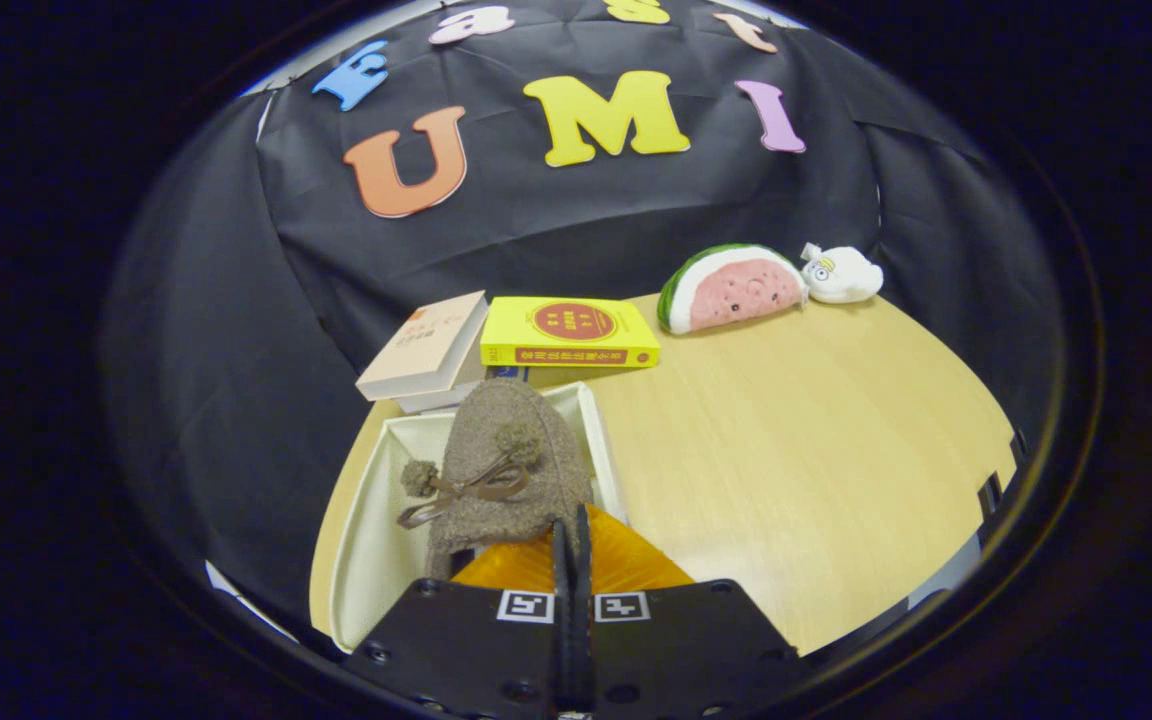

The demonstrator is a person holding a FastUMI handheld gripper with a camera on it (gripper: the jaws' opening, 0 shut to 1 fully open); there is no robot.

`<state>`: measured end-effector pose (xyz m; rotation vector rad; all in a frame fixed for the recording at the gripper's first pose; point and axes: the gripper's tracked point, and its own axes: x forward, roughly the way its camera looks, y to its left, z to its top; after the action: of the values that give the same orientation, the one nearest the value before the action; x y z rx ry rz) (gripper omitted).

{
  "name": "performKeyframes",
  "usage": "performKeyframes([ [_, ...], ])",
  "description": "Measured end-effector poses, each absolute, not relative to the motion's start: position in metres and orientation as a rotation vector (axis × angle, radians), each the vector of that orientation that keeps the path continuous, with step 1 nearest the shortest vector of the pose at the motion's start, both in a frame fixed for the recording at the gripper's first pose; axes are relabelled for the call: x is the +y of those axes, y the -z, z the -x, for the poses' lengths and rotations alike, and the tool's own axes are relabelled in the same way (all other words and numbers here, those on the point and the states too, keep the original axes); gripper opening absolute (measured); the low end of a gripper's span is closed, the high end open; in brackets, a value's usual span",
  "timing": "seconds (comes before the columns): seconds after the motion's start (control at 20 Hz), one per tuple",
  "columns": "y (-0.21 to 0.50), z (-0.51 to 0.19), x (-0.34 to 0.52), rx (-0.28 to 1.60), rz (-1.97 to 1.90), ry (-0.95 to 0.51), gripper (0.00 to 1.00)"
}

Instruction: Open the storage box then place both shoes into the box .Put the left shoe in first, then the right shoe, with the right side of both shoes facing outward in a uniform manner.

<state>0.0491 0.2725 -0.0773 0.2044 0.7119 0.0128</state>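
Tongs [571, 535] pinched nearly together on the heel rim of a brown felt shoe [506, 470], fingers [560, 560] meeting with almost no gap. Shoe lying in the open white storage box [361, 530] at the counter's [796, 450] left near corner, long axis running away from the tongs, toe aimed at the far edge, bow and pompoms on top. Just past the box, by the far left edge: a beige book [426, 345] and a yellow book [568, 332]. Along the far edge, further right: a watermelon plush [731, 288] touching a small white plush [841, 275].
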Motion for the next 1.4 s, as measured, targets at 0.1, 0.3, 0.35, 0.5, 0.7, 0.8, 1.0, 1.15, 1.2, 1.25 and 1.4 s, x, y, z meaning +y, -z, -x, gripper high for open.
performKeyframes([
  [0.1,0.077,-0.052,0.284,0.699,-0.225,-0.046,0.05],
  [0.3,0.078,-0.050,0.284,0.679,-0.152,-0.049,0.26],
  [0.35,0.079,-0.049,0.286,0.679,-0.146,-0.057,0.29],
  [0.5,0.079,-0.044,0.291,0.693,-0.133,-0.096,0.36],
  [0.7,0.075,-0.036,0.293,0.691,-0.111,-0.148,0.49],
  [0.8,0.063,-0.036,0.288,0.649,-0.100,-0.149,0.58],
  [1.0,0.029,-0.033,0.281,0.524,-0.066,-0.190,0.71],
  [1.15,0.001,-0.027,0.265,0.408,-0.036,-0.212,0.85],
  [1.2,-0.006,-0.022,0.257,0.372,-0.031,-0.212,0.91],
  [1.25,-0.015,-0.018,0.249,0.328,-0.028,-0.211,0.96],
  [1.4,-0.042,-0.003,0.212,0.198,0.002,-0.192,0.96],
])
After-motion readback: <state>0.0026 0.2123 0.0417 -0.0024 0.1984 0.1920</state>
